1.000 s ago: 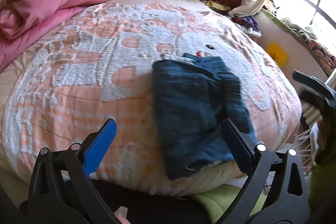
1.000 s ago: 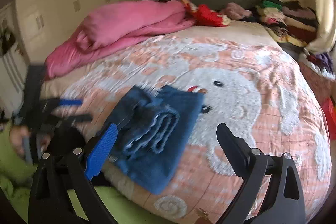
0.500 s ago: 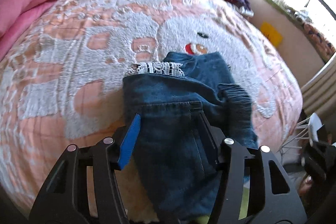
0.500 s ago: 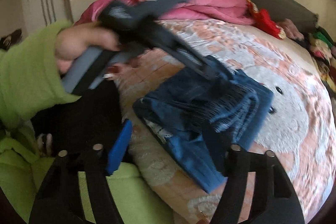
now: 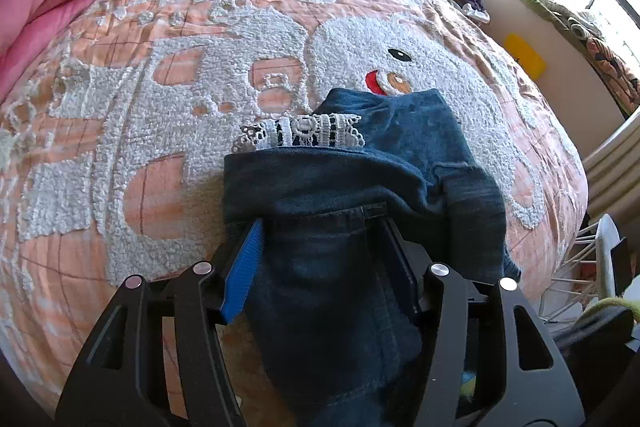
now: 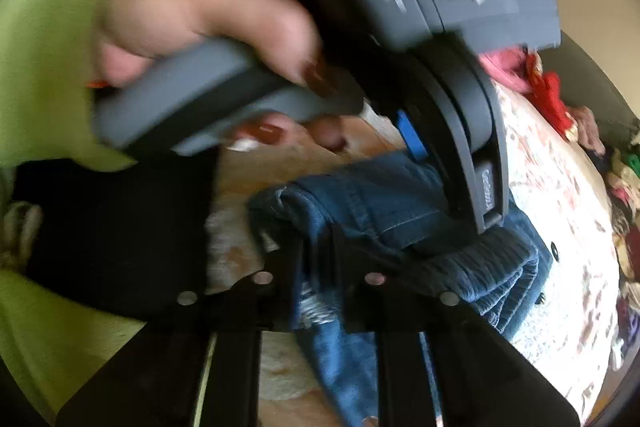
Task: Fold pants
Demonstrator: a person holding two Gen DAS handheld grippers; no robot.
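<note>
While the folded pants (image 5: 360, 187) are lying at the bed's (image 5: 120, 147) near edge, I am clamping both my left claw (image 5: 324, 227) and right claw (image 6: 316, 243) onto the denim.

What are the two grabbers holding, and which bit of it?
Both hold the folded jeans. The left gripper is clamped across the thick folded bundle at the end nearest the bed's edge. The right gripper pinches the layered side edge of the same bundle.
</note>
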